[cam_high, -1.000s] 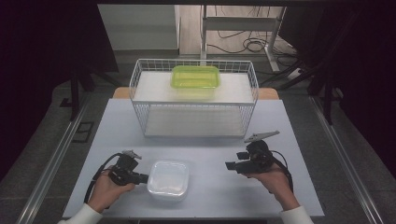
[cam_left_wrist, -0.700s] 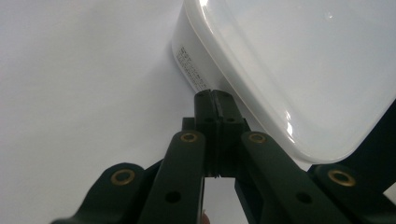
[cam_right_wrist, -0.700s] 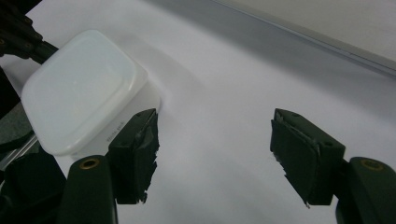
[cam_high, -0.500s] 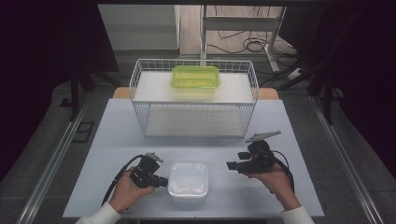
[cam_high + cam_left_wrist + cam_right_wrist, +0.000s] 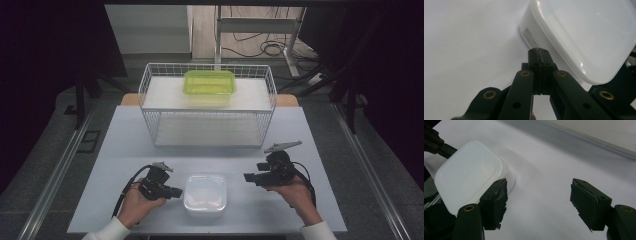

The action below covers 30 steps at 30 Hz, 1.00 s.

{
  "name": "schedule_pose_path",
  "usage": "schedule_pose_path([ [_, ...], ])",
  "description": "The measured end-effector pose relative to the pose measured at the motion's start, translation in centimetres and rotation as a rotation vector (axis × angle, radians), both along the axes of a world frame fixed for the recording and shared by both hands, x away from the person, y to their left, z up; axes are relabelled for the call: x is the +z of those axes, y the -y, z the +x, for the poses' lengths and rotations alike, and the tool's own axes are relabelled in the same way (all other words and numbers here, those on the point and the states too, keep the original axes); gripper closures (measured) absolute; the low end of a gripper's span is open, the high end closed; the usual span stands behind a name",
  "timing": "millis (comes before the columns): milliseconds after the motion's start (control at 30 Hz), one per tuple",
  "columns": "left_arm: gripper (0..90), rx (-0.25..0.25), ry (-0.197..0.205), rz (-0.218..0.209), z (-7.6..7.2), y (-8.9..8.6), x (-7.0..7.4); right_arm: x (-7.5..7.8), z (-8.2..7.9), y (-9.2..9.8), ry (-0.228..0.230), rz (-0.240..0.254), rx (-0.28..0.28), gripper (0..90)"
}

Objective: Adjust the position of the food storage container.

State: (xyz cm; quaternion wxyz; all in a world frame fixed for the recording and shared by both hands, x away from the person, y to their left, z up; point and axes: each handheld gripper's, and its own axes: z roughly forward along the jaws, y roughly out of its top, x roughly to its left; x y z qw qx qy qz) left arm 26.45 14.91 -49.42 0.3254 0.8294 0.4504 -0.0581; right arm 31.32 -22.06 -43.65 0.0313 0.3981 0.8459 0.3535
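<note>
At the near edge of the pale table (image 5: 125,135), we catch the work at an early stage. The white lidded container (image 5: 205,194) sits flat between our two hands, nowhere near the wire basket (image 5: 208,107) at the far side, on whose upper shelf a green container (image 5: 209,82) already rests. Our left gripper (image 5: 176,191) has its jaws pressed together with nothing between them, the closed tips touching the container's side wall (image 5: 530,37) — we judge it to be nudging the box, not holding it. Our right gripper (image 5: 537,203) hovers just beside the container's other side, its jaws having just been opening wider; the fingers (image 5: 496,200) stand spread over bare tabletop, gripping nothing. What is done, as we read it — the box is brought within reach of both tools. What is left is nearly everything: a real grip, a lift, and presumably a carry to the basket.
</note>
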Motion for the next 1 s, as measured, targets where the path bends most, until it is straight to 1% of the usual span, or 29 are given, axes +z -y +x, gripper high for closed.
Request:
schedule_pose_path([
  [100,89.6,0.030,0.012,-0.048,-0.3,-1.0,0.1,-0.1,-0.1,0.1,0.000,0.003,-0.005,28.6],
  [133,88.8,0.048,0.019,-0.071,-0.4,-1.3,0.2,-0.2,-0.1,0.1,-0.001,0.005,-0.006,28.4],
  [200,86.3,0.059,0.041,-0.086,-0.5,-1.9,0.6,-0.3,-0.3,0.1,0.001,0.017,-0.013,27.6],
  [267,81.9,0.090,0.056,-0.112,-0.7,-2.5,0.9,-0.4,-0.4,0.1,0.003,0.035,-0.020,26.8],
  [333,72.4,0.129,0.059,-0.125,-0.7,-3.0,1.0,-0.4,-0.6,0.1,0.010,0.055,-0.030,26.8],
  [400,63.7,0.161,0.049,-0.147,-0.6,-3.5,0.9,-0.5,-0.9,0.1,0.018,0.084,-0.040,26.6],
  [467,50.8,0.186,0.047,-0.158,-0.6,-3.8,0.9,-0.7,-1.1,-0.1,0.012,0.106,-0.047,25.9],
  [500,46.0,0.195,0.048,-0.163,-0.6,-3.9,0.9,-0.8,-1.2,-0.2,0.009,0.112,-0.047,25.7],
  [567,39.0,0.199,0.056,-0.169,-0.7,-3.8,0.9,-1.0,-1.4,-0.5,0.000,0.123,-0.044,25.5],
  [667,34.0,0.192,0.062,-0.182,-0.8,-3.6,1.0,-1.2,-1.7,-0.7,-0.009,0.126,-0.035,25.5],
  [800,31.8,0.175,0.077,-0.196,-1.0,-3.4,1.2,-1.7,-2.3,-0.9,-0.024,0.130,-0.033,25.5],
  [933,31.1,0.168,0.090,-0.205,-1.1,-3.3,1.2,-2.2,-2.9,-1.2,-0.041,0.133,-0.023,26.0],
  [1000,29.9,0.166,0.093,-0.207,-1.2,-3.3,1.2,-2.3,-3.1,-1.3,-0.050,0.143,-0.022,26.0],
])
